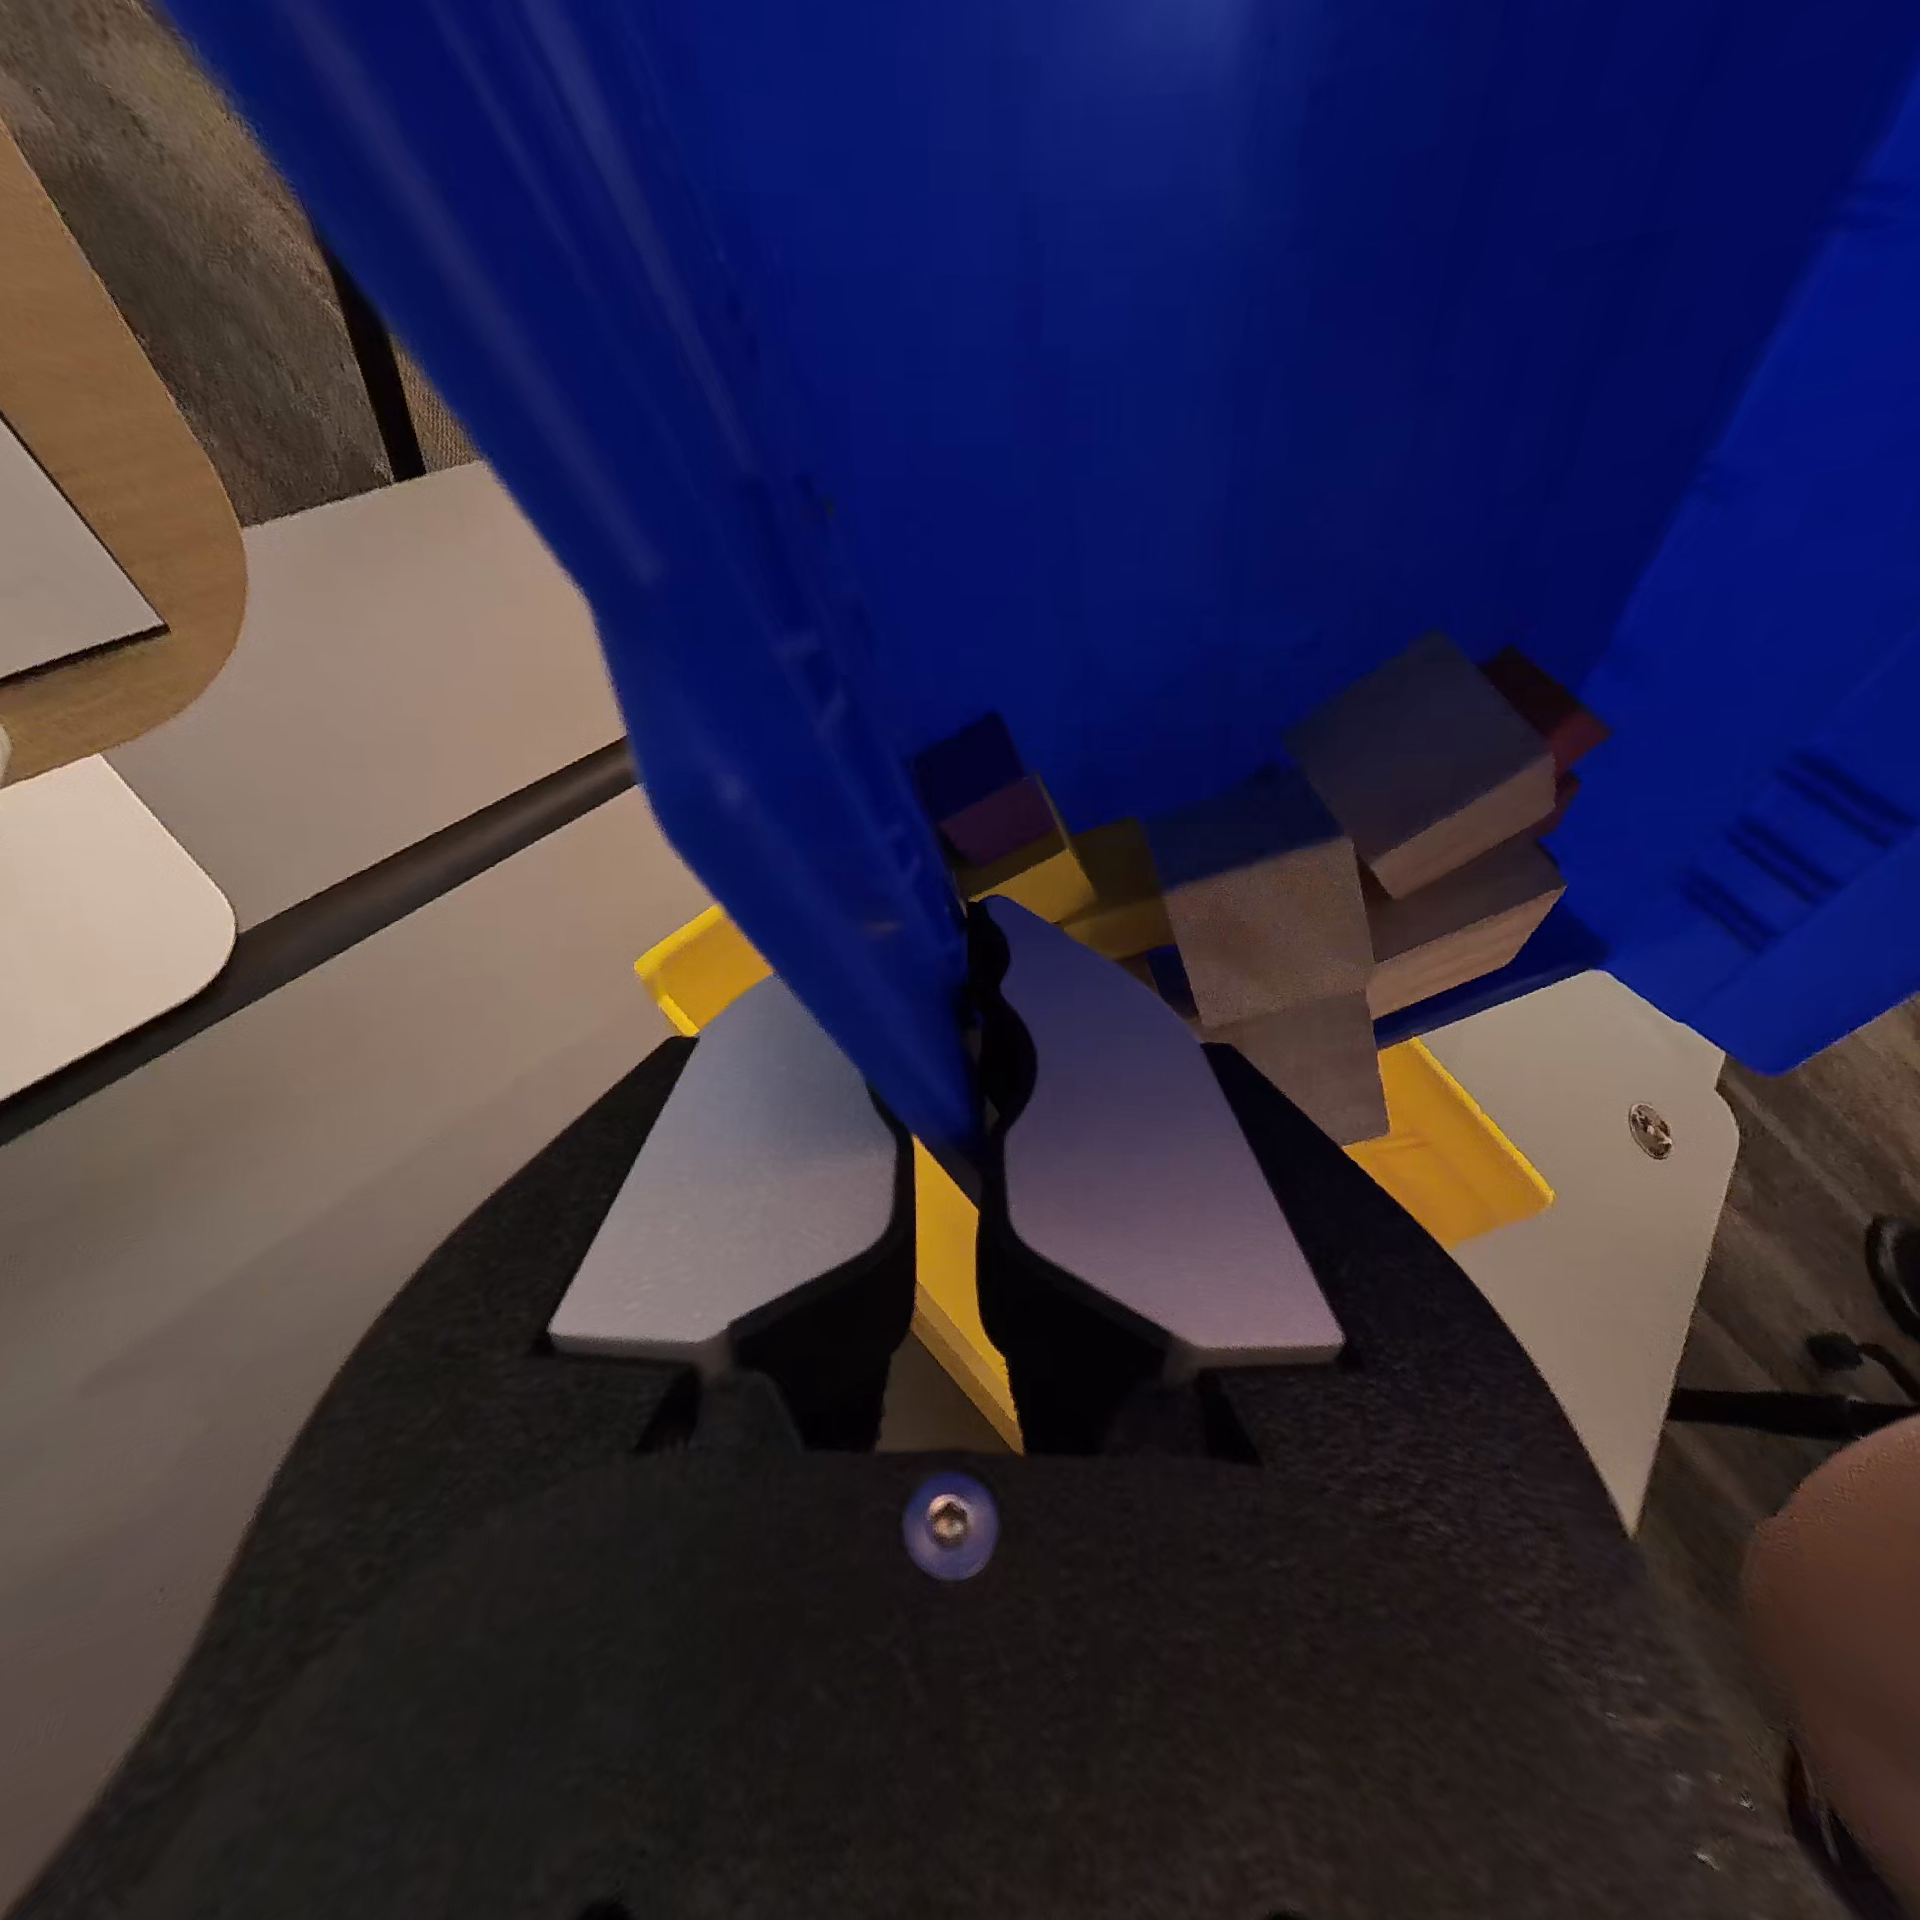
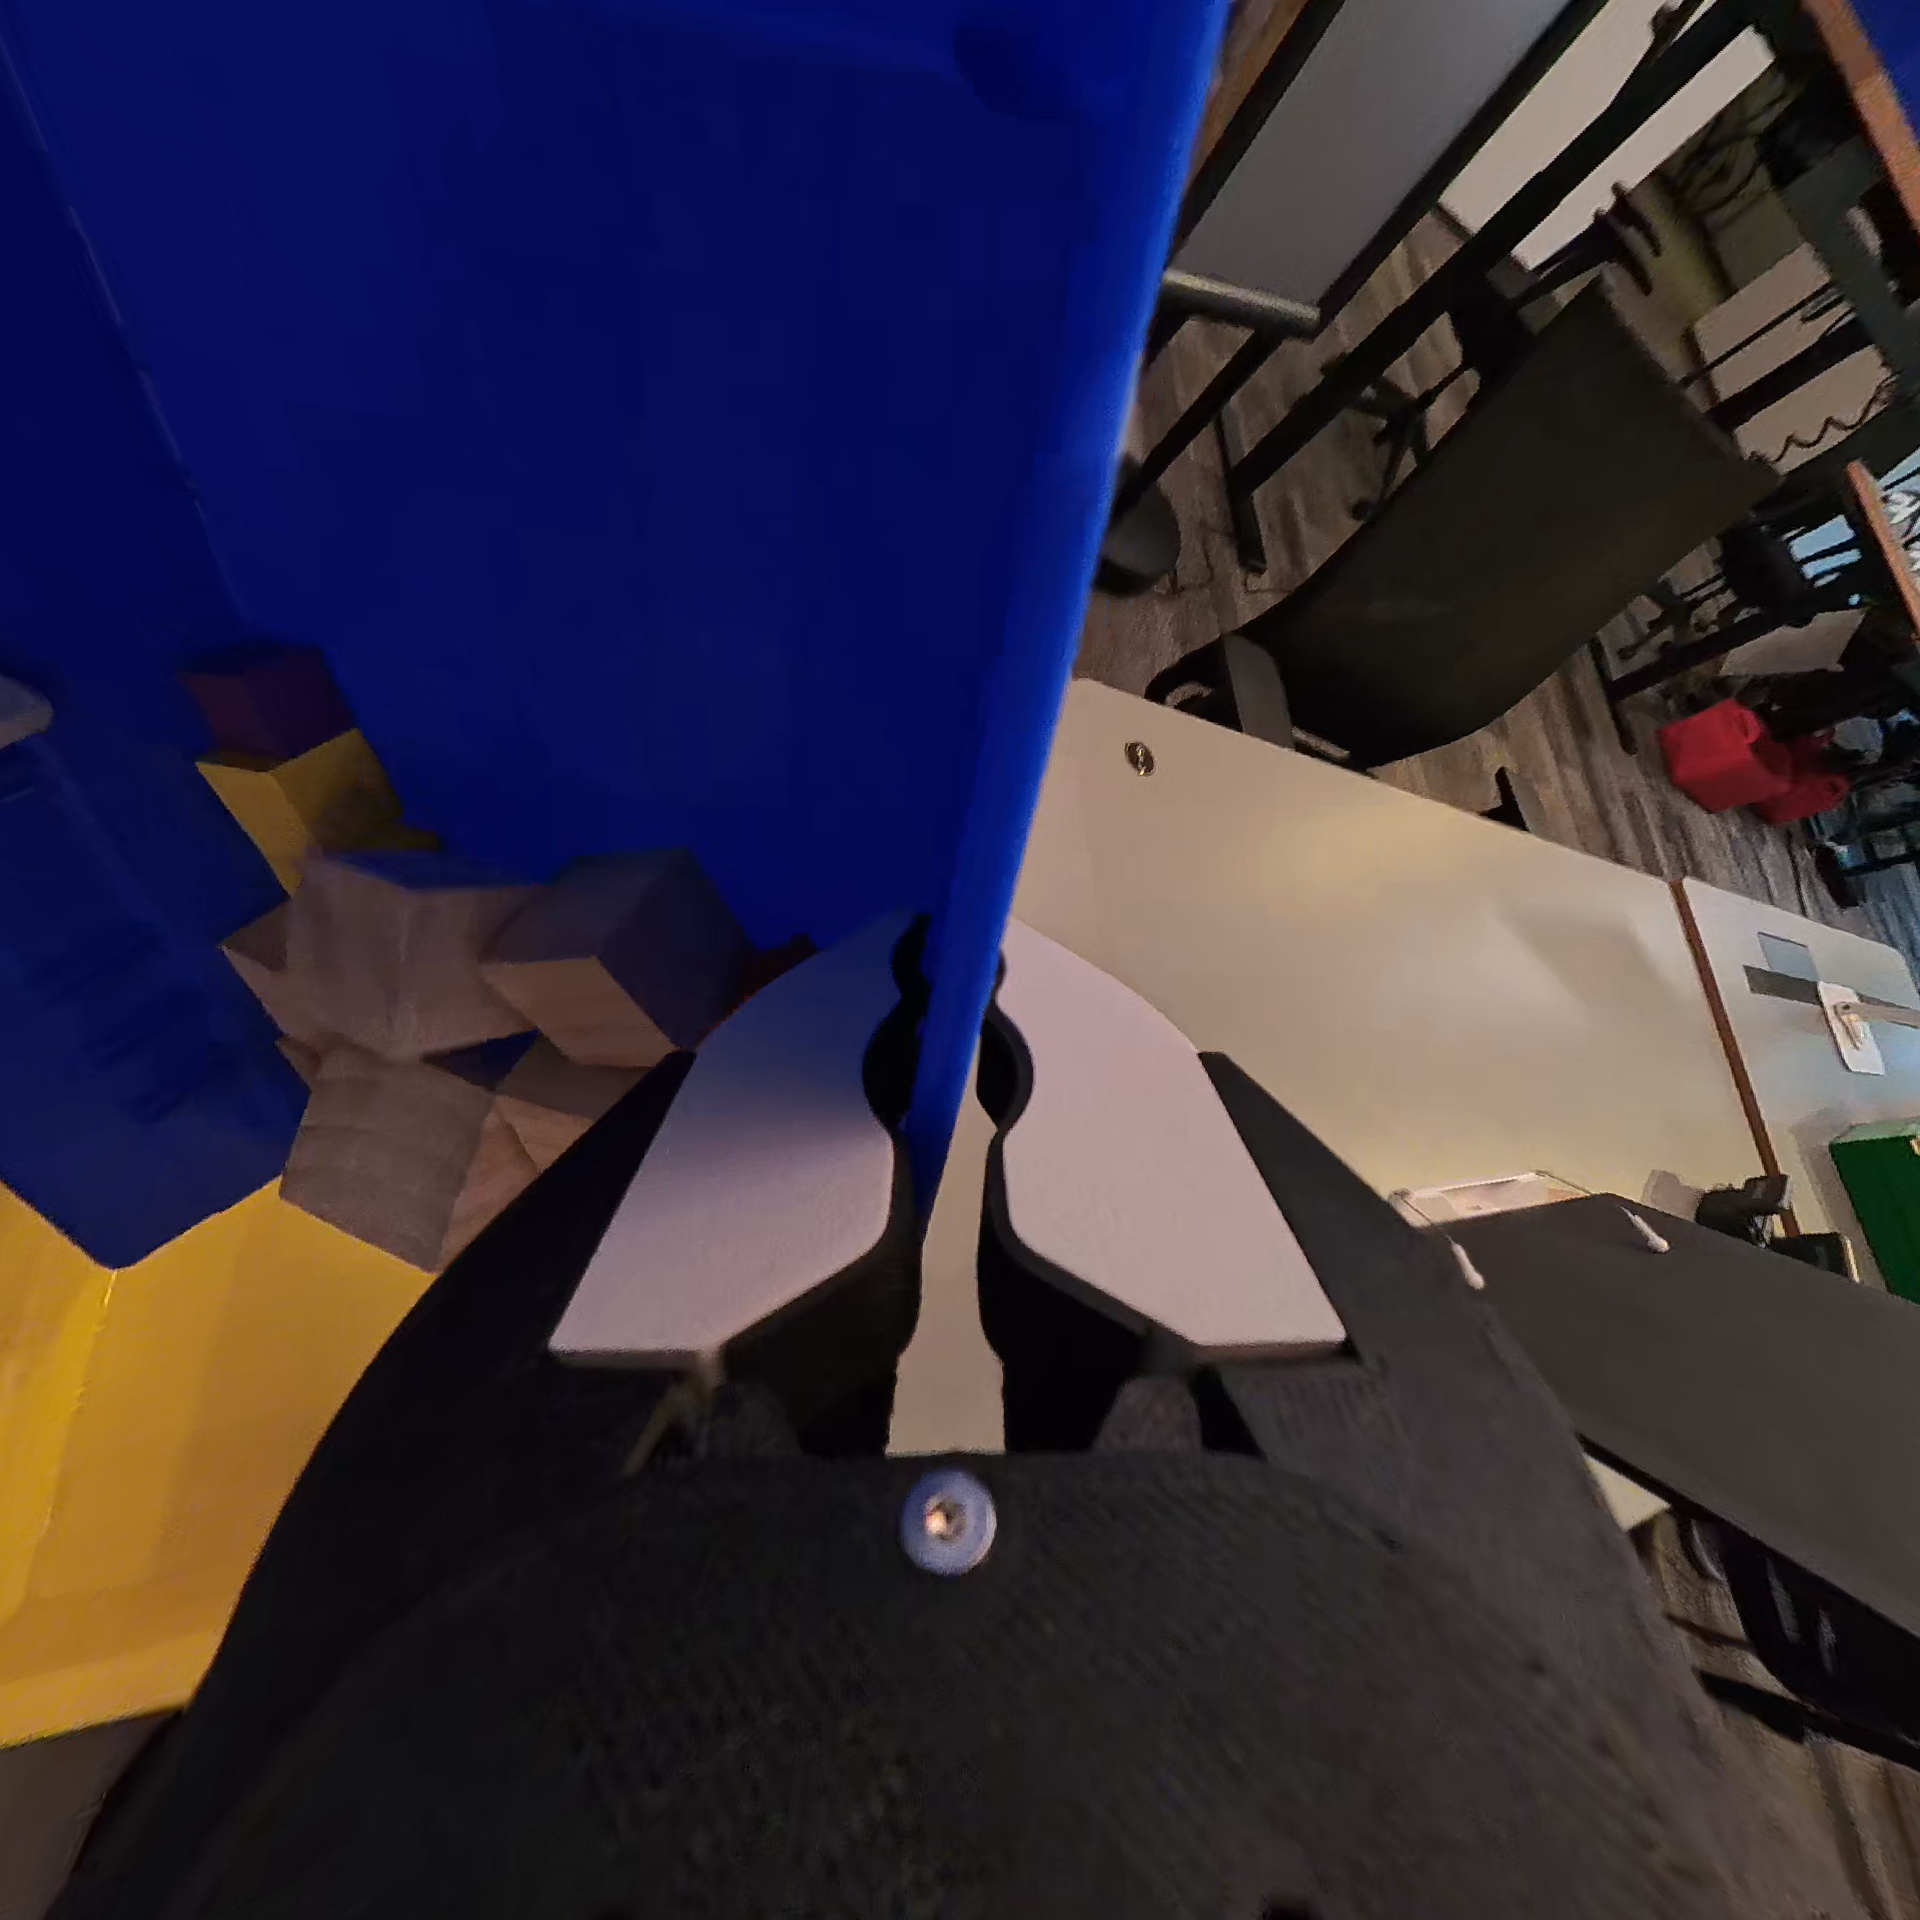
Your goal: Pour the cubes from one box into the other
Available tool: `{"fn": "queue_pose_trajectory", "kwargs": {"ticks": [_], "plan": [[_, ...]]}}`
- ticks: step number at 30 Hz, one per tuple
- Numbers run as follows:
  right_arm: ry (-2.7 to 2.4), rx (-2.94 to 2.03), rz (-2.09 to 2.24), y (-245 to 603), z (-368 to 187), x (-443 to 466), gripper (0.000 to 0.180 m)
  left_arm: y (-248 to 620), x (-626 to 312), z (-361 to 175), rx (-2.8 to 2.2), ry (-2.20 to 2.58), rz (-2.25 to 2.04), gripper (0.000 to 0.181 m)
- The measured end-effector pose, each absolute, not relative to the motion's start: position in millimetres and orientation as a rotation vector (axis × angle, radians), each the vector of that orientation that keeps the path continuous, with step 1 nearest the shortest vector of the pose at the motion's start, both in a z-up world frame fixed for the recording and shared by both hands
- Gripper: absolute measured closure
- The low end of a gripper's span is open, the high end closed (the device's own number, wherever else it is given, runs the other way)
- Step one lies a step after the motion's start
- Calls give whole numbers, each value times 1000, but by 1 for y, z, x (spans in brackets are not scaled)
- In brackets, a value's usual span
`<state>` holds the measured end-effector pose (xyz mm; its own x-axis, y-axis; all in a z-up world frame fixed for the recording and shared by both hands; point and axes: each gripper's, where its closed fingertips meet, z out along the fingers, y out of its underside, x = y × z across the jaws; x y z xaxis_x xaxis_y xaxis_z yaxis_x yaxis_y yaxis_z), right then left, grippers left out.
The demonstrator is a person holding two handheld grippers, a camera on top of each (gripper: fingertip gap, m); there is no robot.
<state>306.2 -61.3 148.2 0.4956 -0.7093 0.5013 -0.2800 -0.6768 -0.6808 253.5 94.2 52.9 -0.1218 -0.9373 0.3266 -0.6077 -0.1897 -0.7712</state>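
A blue plastic box (image 1: 1091, 416) is tipped steeply over a yellow box (image 1: 1455, 1174). My left gripper (image 1: 971, 997) is shut on the blue box's left wall. My right gripper (image 2: 951, 997) is shut on its right wall (image 2: 1029, 727). Several wooden cubes (image 1: 1423, 769), some plain and some with blue, purple, yellow or red faces, have slid to the low open end of the blue box and hang over the yellow box. In the right wrist view the cubes (image 2: 395, 1049) pile at the blue box's lip above the yellow box's floor (image 2: 156, 1455).
The boxes are above a pale grey table (image 1: 364, 644) whose right corner (image 1: 1621, 1195) shows. A black seam (image 1: 416, 883) crosses it. A white pad (image 1: 94, 914) lies at the left. Chairs and desks (image 2: 1455, 540) stand on the floor to the right.
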Motion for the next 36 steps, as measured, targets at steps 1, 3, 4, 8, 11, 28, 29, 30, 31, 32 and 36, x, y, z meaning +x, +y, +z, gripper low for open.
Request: {"fn": "queue_pose_trajectory", "kwargs": {"ticks": [1,3,4,8,11,28,29,30,31,32,36], "plan": [[796,-2188,-1109,-61,150,303,175,94,253,54,-1767,1697,-1245,175],[783,-2108,-1144,-62,155,296,175,93,251,57,-1725,1670,-1283,175],[774,-2067,-1158,-62,159,293,175,92,250,59,-1705,1662,-1297,175],[781,-1919,-1201,-68,170,285,175,87,254,67,-1649,1694,-1319,175],[789,-1813,-1218,-73,168,287,177,84,258,66,-1627,1718,-1310,175],[602,-1715,-1319,-57,182,281,176,96,255,72,-1569,1593,-1399,175],[594,-1708,-1328,-56,184,279,175,96,255,73,-1566,1589,-1409,175],[594,-1710,-1336,-56,184,277,176,96,255,74,-1562,1587,-1417,175],[586,-1706,-1348,-56,186,275,175,96,255,75,-1555,1580,-1431,175],[579,-1699,-1357,-56,187,274,175,96,255,76,-1552,1575,-1444,175],[545,-1674,-1386,-54,192,270,176,96,255,77,-1534,1569,-1467,175]]}}
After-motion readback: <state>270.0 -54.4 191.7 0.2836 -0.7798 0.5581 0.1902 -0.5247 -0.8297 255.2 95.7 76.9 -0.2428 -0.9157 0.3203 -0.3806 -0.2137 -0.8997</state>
